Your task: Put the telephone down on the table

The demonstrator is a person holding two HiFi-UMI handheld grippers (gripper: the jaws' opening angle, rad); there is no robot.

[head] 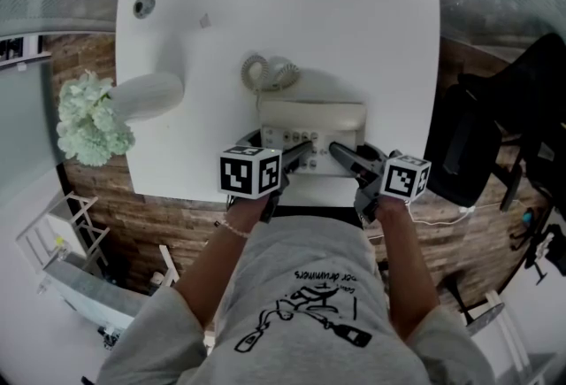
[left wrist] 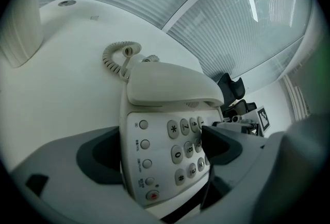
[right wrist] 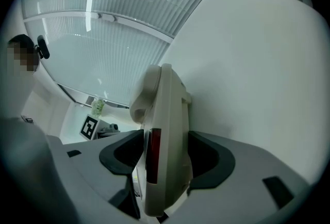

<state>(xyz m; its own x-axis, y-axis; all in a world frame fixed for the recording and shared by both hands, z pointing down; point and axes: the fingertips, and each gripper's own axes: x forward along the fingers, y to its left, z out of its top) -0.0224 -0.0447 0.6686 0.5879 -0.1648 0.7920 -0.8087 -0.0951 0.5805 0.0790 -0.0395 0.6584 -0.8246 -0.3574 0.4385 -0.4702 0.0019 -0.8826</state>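
Observation:
A cream push-button telephone (head: 311, 119) lies on the white table (head: 354, 20) close to its near edge, handset in the cradle, coiled cord (head: 265, 72) behind it. My left gripper (head: 299, 153) straddles the phone's near left corner. In the left gripper view the telephone (left wrist: 160, 135) sits between wide jaws of the left gripper (left wrist: 162, 148), one pad beside its edge and the other over the keypad, neither pressing. My right gripper (head: 340, 153) is at the phone's near right side. In the right gripper view the telephone (right wrist: 167, 130) is seen edge-on, with the right gripper (right wrist: 165, 158) closed against both faces.
A white vase (head: 146, 96) with pale flowers (head: 88, 122) lies at the table's left edge, the blooms hanging past it. A round grommet (head: 143, 5) sits at the far left corner. A black office chair (head: 478, 144) stands to the right of the table.

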